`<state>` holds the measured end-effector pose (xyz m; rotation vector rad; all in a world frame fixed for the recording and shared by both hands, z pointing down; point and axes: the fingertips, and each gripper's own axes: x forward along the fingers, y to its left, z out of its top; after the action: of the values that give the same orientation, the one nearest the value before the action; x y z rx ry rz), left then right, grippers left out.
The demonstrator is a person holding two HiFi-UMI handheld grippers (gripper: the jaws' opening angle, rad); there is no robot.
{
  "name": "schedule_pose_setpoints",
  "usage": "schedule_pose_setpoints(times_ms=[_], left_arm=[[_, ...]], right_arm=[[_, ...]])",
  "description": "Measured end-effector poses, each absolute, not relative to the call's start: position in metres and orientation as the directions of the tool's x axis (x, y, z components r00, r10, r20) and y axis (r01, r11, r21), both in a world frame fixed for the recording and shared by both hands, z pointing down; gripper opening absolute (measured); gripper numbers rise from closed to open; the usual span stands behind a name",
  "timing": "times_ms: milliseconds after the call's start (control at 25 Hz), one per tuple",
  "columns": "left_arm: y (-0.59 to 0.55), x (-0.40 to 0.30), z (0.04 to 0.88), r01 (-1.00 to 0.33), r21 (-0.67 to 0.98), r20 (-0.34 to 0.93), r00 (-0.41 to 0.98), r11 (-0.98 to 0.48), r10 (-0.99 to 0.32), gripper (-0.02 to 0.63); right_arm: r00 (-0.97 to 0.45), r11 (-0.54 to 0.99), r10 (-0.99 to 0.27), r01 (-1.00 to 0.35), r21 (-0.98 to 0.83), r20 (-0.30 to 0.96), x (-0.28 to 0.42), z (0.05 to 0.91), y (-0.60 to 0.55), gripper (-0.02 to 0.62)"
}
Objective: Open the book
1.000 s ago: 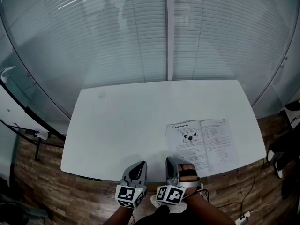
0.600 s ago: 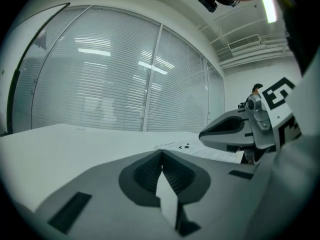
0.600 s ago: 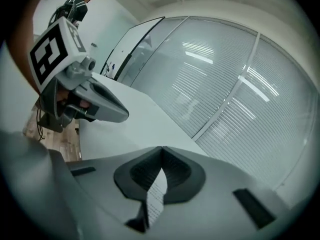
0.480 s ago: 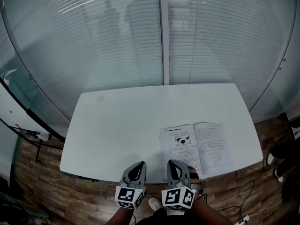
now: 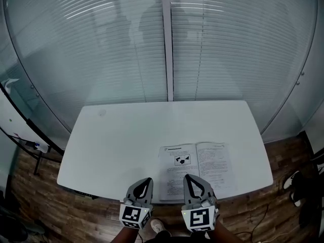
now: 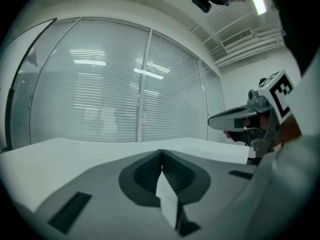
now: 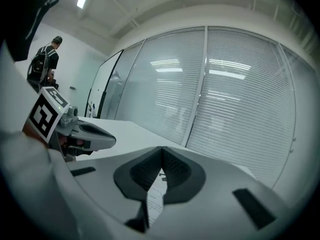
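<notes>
Left tool and right tool hover side by side over the bench's near edge, both clenched on nothing, jaws meeting at the tips. An open book lies flat by that edge, toward the right corner, under the right tool's tips.

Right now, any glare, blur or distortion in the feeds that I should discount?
Head view: fisheye bows the table edge and the blinds; light is even, the open book sharp but its print too small to read. Left gripper view: dark corners, ceiling lights mirrored as streaks on the blinds. Right gripper view: the same streaks, dark corners.
</notes>
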<state>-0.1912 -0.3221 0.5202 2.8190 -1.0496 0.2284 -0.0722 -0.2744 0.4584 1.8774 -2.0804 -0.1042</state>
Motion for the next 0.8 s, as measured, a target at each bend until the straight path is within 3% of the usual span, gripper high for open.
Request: schedule_pose_setpoints(times_ms=[320, 800], left_arm=[[-0.302, -0.149, 0.496, -0.628, 0.026, 0.134, 0.774, -0.778, -0.619, 0.014], [-0.278, -0.106, 0.487, -0.584, 0.033, 0.143, 0.806, -0.811, -0.574, 0.012]], right_arm=[[-0.081, 0.1, -0.989, -0.982, 0.16, 0.122, -0.026, 0.427, -0.246, 0.006], [-0.058, 0.08, -0.986, -0.987, 0.136, 0.157, 0.024, 0.436, -0.221, 0.006]])
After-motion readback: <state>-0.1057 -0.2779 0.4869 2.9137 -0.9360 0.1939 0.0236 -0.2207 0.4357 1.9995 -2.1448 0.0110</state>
